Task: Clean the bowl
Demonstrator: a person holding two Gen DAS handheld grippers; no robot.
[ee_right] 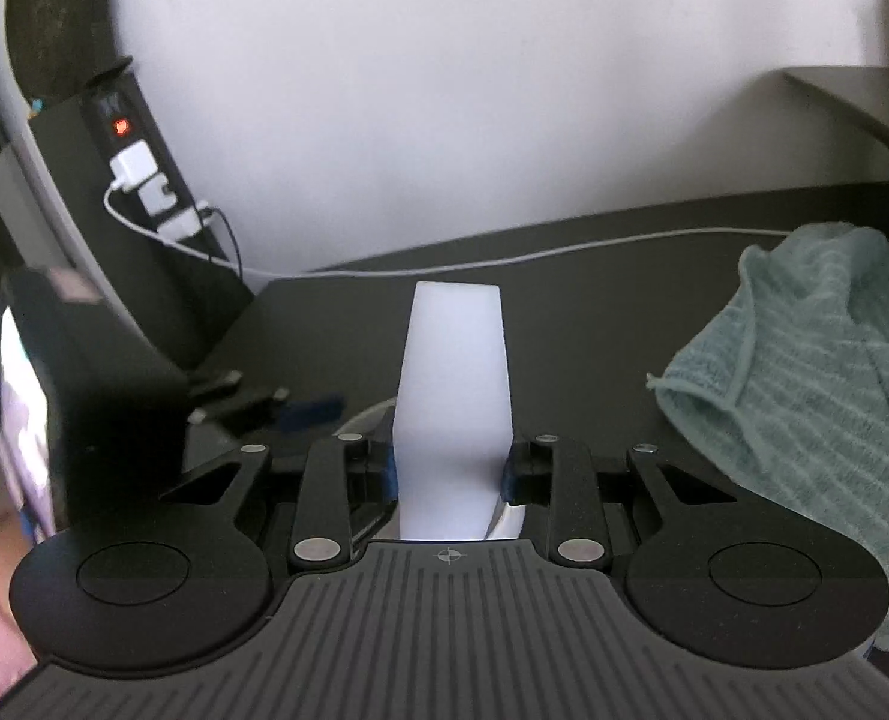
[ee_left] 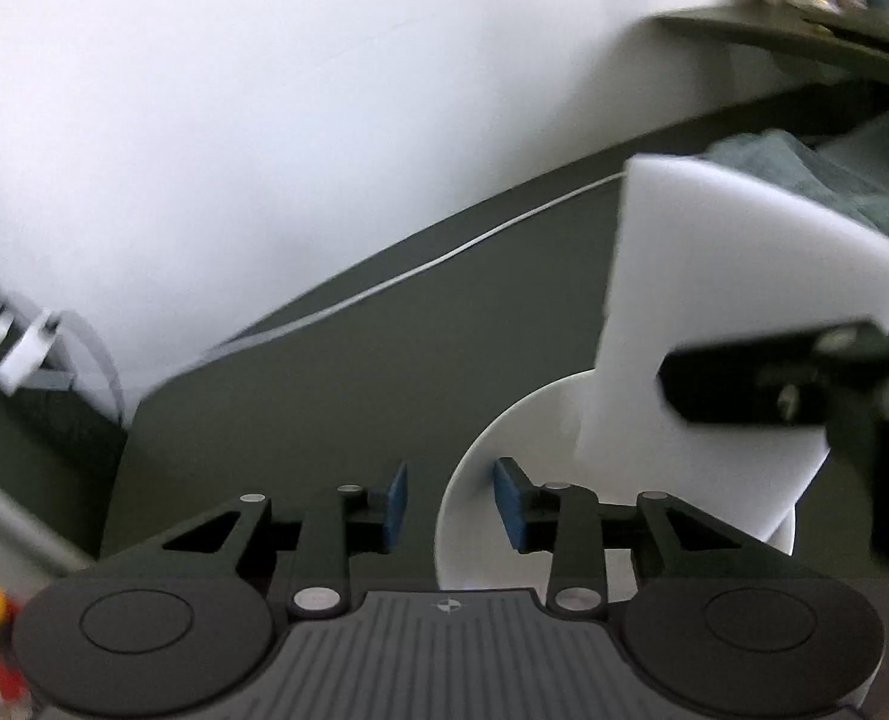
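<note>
White foam sponge (ee_right: 453, 396) pinched at its lower part between the blue pads (ee_right: 389, 471) of the right claw (ee_right: 451, 471), squeezed narrow at the grip and standing upright, tall above the fingers. Seen also from the left wrist view as a broad white block (ee_left: 720, 324) tilted over the bowl, with one black finger of the right claw (ee_left: 744, 384) across its face. White bowl (ee_left: 504, 462) resting on the dark counter (ee_left: 336, 396), just ahead of the left claw (ee_left: 450, 504) and slightly to its right; rim curving between the two blue pads (ee_left: 398, 504), right pad over the bowl's inner wall, left pad outside over bare counter. Left claw spread apart, gripping nothing; cannot tell whether either pad touches the rim. Sponge's lower end down inside the bowl's outline, contact with the inner surface hidden. From the right wrist view, only a thin pale arc of the bowl (ee_right: 366, 414) showing beside the sponge, the rest covered by claw and sponge. Green ribbed towel (ee_right: 816, 396) bunched on the counter to the right, apart from the bowl. White cable (ee_left: 420, 267) lying along the back of the counter near the pale wall (ee_right: 444, 90). Black power strip (ee_right: 138, 162) with a red light and white plugs leaning at left.
</note>
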